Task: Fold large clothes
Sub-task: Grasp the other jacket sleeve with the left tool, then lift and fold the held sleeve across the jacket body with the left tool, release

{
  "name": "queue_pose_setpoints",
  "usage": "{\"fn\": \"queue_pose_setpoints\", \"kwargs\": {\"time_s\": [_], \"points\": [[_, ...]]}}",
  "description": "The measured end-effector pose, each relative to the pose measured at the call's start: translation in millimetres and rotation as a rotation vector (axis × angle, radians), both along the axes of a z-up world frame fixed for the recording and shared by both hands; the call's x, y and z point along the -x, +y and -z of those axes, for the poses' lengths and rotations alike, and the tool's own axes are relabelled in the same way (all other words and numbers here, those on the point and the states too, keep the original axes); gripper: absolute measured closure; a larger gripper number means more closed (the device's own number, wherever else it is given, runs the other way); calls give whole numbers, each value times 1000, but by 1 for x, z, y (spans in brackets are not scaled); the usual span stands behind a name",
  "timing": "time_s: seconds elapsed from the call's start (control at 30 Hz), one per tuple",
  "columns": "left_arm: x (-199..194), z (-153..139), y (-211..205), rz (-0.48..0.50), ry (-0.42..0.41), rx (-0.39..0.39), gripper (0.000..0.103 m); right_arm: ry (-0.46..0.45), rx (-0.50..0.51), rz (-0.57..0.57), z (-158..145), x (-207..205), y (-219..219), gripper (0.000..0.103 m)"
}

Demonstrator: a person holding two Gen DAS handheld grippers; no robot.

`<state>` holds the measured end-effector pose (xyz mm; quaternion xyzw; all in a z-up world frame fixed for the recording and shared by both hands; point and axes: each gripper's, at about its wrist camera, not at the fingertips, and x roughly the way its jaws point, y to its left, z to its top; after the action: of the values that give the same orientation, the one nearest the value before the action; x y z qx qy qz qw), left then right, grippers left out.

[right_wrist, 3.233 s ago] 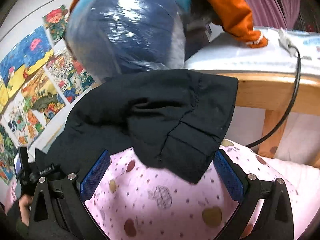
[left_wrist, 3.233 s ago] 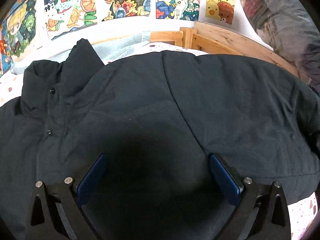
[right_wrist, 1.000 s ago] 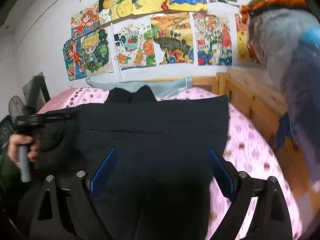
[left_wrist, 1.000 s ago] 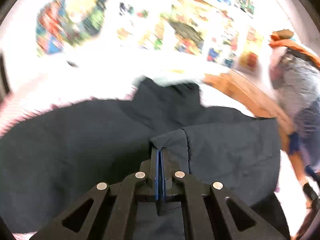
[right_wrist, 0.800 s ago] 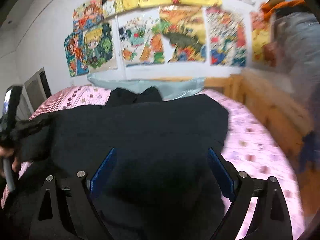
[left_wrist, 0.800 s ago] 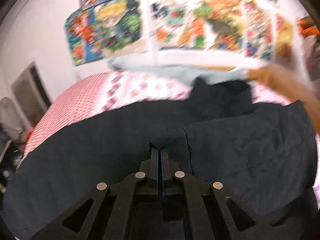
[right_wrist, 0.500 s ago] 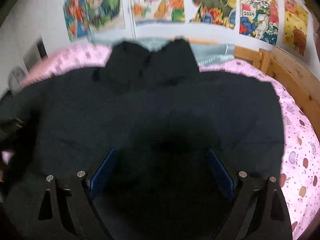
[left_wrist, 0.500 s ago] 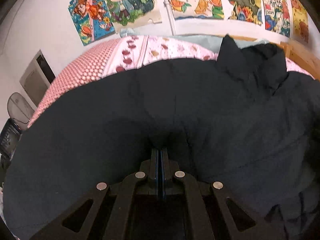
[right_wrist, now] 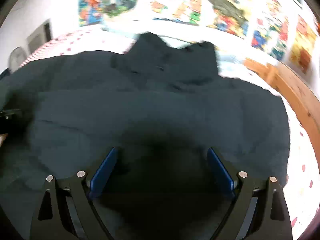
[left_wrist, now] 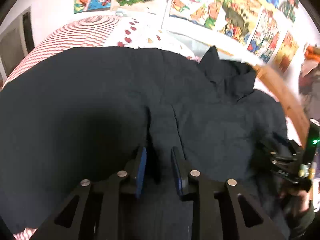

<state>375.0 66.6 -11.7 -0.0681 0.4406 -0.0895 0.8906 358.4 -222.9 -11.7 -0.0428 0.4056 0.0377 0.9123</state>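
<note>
Between my left claw's [left_wrist: 159, 160] blue pads [left_wrist: 141, 170] runs a narrow ridge of the black jacket [left_wrist: 210, 120]; the jaws are opening, and the pads seem just clear of the cloth, though the dark makes that hard to judge. My right claw [right_wrist: 161, 168] stands wide apart, holding nothing, and hovers over the jacket's [right_wrist: 160, 104] lower middle, where its shadow falls as a dark patch.

I can read no brand, label or writing on the jacket or on either claw; blur defeats any lettering.

From my left claw the jacket spreads flat on the bed [left_wrist: 86, 32], one broad panel to the left of the ridge and another to the right. Its stand-up collar [left_wrist: 226, 70] lies farther off, up and to the right. From my right claw the collar [right_wrist: 174, 54] sits straight ahead at the far edge, with the body reaching to both sides.

At the right edge of the left view, my right claw [left_wrist: 288, 164] shows as a black frame with a green light, my hand [left_wrist: 300, 198] below it.

Beyond the jacket lie the red-and-white bedding and a wooden frame [left_wrist: 280, 92] on the right. Bright cartoon posters [left_wrist: 230, 6] hang along the wall; their print is too smeared to read.
</note>
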Motion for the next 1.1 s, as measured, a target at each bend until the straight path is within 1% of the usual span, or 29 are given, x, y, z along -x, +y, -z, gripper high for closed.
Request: {"fn": "queue_pose_setpoints", "kwargs": {"time_s": [0.03, 0.07, 0.1, 0.17, 0.23, 0.27, 0.3, 0.37, 0.4, 0.43, 0.47, 0.57, 0.6, 0.67, 0.73, 0.83, 0.9, 0.93, 1.03, 1.1], "points": [[8, -4, 6, -1, -11, 11, 71, 3, -5, -24, -2, 1, 9, 15], [16, -8, 13, -10, -28, 18, 61, 3, -11, -55, -6, 3, 22, 15], [24, -12, 19, -27, -43, 13, 39, 3, -18, -79, -9, 4, 35, 15], [44, -21, 33, -79, -91, -4, 14, 8, -41, -109, -13, 5, 50, 14], [68, -29, 52, -127, -162, 17, 14, 6, -56, -134, -16, 8, 66, 14], [71, -33, 60, -137, -176, 30, 13, 7, -58, -145, -17, 9, 72, 14], [80, -35, 68, -152, -180, 35, 12, 9, -54, -157, -17, 6, 76, 13], [94, -38, 85, -204, -159, 31, 10, 5, -32, -166, -16, 9, 87, 12], [102, -37, 95, -235, -155, 40, 10, 4, -36, -174, -16, 11, 92, 11], [109, -35, 104, -273, -154, 57, 10, 6, -44, -179, -16, 9, 93, 7], [119, -34, 116, -317, -156, 84, 10, 7, -50, -179, -18, 10, 95, 3], [140, -25, 148, -433, -151, 181, 9, -1, -46, -167, -18, 9, 97, 2], [146, -21, 160, -486, -151, 220, 9, -2, -49, -164, -18, 10, 98, 2], [152, -14, 180, -573, -148, 279, 9, -1, -55, -163, -17, 6, 98, 2], [156, -9, 194, -631, -175, 323, 9, -4, -62, -165, -16, 4, 98, 2], [153, -4, 205, -673, -196, 311, 8, 1, -74, -174, -14, 0, 100, 2], [150, -1, 214, -704, -213, 332, 8, 5, -80, -172, -12, -3, 101, 2], [147, 2, 217, -720, -212, 343, 8, 7, -84, -173, -11, -3, 102, 2], [136, 14, 232, -788, -170, 388, 8, 20, -109, -177, -9, -7, 102, 2], [140, 23, 239, -825, -158, 423, 8, 18, -120, -179, -9, -7, 101, 2]]}}
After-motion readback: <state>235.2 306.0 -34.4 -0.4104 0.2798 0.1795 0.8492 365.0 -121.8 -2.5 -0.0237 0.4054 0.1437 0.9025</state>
